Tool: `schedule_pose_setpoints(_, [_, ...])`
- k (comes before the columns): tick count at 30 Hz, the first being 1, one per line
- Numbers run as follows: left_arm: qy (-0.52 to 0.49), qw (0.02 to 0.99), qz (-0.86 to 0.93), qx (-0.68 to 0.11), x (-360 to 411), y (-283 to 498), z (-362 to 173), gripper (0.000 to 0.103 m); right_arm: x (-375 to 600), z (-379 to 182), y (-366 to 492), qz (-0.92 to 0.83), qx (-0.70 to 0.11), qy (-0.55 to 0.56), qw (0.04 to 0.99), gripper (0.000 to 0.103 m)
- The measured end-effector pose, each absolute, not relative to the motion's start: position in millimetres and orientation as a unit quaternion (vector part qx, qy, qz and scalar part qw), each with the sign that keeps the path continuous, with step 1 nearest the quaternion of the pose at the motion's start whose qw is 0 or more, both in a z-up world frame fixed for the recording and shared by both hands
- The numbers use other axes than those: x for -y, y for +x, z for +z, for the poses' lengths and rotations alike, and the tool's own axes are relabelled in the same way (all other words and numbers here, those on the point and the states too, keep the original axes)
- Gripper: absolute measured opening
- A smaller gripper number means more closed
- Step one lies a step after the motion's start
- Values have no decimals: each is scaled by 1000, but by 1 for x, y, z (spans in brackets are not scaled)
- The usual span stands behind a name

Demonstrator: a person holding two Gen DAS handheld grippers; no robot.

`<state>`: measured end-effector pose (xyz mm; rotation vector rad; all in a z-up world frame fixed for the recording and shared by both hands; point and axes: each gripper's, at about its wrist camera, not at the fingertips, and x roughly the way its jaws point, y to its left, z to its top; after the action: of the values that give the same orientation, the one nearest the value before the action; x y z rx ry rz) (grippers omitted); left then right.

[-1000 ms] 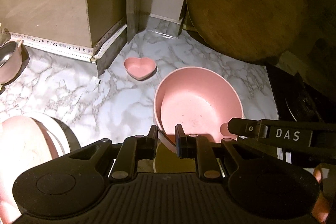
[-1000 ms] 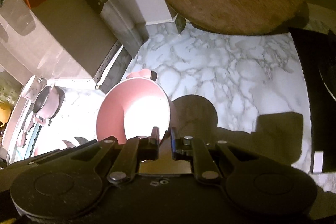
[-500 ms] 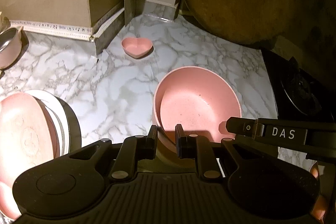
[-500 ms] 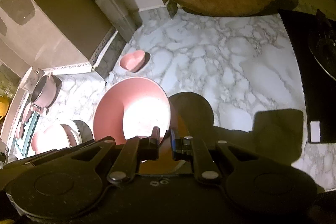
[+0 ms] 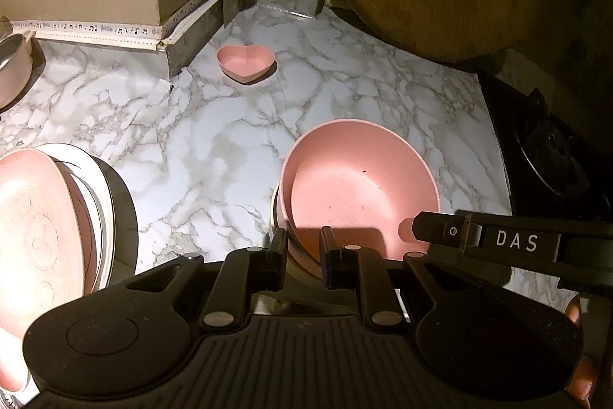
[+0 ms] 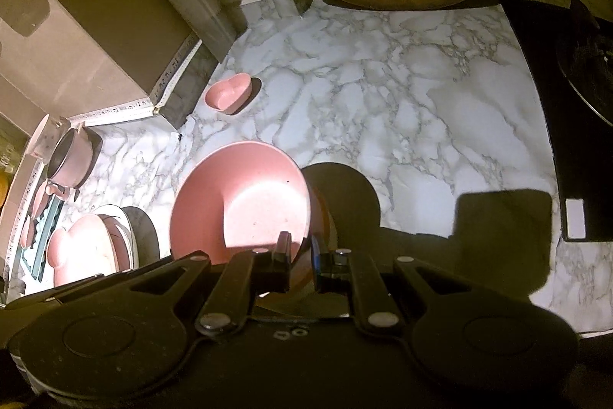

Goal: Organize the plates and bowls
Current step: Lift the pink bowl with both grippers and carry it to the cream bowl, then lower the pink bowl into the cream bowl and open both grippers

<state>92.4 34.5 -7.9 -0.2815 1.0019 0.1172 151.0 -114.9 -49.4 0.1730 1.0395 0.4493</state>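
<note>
Both my left gripper (image 5: 303, 250) and right gripper (image 6: 300, 255) clamp the bowl (image 5: 358, 190) rim — uneven pull could tip it onto the plates (image 5: 49, 229) beside it.

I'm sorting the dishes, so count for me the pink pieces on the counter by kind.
Round bowl: 1
Heart-shaped dish: 1
Plate on the stack: 1
Pot: 1
Total: 4 that I can make out; other small pink things by the pot are too unclear to count.
</note>
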Motion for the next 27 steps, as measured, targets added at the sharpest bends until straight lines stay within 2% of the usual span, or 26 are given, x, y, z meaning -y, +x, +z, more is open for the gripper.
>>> schedule_pose_setpoints(11, [-138, 862, 56, -485, -36, 97, -13, 16, 114, -56, 154, 212, -500, 82, 835, 10])
schedule_pose_setpoints(18, [-140, 864, 55, -480, -38, 95, -8, 16, 113, -52, 154, 221, -498, 80, 835, 20])
schedule_pose_setpoints(27, [-141, 877, 59, -456, -50, 94, 11, 17, 112, -34, 155, 235, -481, 68, 842, 29])
